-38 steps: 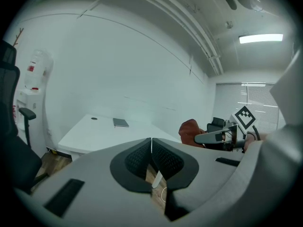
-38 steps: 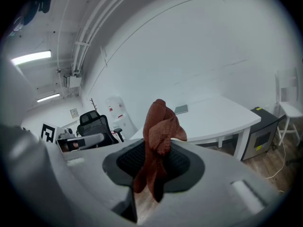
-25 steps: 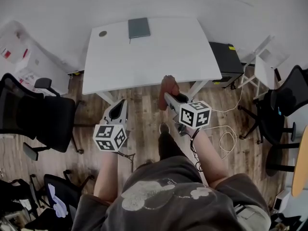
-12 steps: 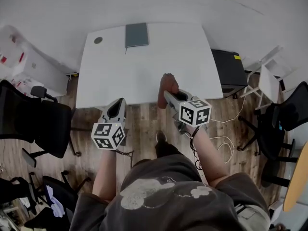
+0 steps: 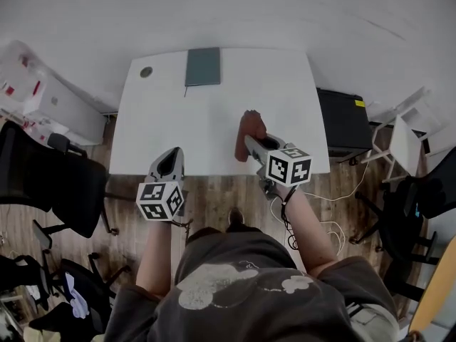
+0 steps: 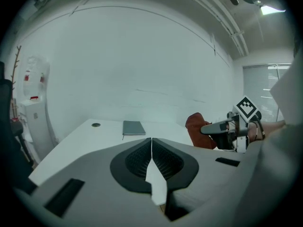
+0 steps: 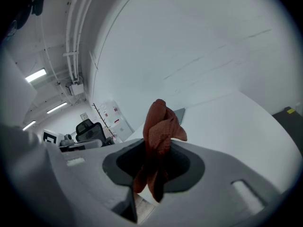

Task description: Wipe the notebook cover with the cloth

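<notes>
Gripping: a rust-red cloth [image 7: 160, 126] was clenched in the right tongs [image 5: 251, 142], over the near edge of the tabletop [image 5: 178, 130].
Left tongs [image 6: 151, 161]: pressed together, nothing held.
Notebook [image 5: 203, 66]: laid flat at the far edge, well apart from the cloth.
Approach: the cloth would best be carried across and lowered flat onto the cover.

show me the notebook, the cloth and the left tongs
notebook [image 5: 203, 66]: head view, middle of its cover
cloth [image 7: 160, 126]: right gripper view, its bunched upper fold
left tongs [image 6: 151, 143]: left gripper view, where the shut tips meet
</notes>
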